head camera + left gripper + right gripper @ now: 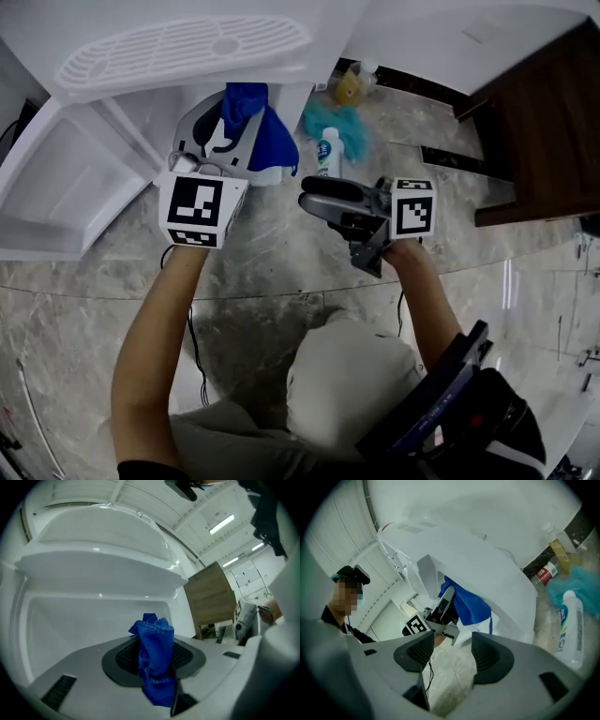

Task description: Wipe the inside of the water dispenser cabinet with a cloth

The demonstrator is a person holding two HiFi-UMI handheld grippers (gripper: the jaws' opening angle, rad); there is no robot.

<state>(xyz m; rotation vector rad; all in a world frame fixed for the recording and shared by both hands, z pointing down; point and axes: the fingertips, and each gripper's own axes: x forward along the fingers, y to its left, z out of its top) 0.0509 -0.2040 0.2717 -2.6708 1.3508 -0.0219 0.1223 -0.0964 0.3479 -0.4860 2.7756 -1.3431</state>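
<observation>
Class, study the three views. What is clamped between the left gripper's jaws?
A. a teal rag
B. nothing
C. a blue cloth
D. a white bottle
C: the left gripper view shows the left gripper with its jaws closed on the bunched blue cloth, while the white bottle sits on the floor, apart from both grippers.

The left claw [228, 127] is closed tight on a blue cloth [154, 644], and the left forearm [155, 328] is stretched forward. The right claw [450, 652] holds its jaws apart, nothing between them, and points sideways toward the left one.
</observation>
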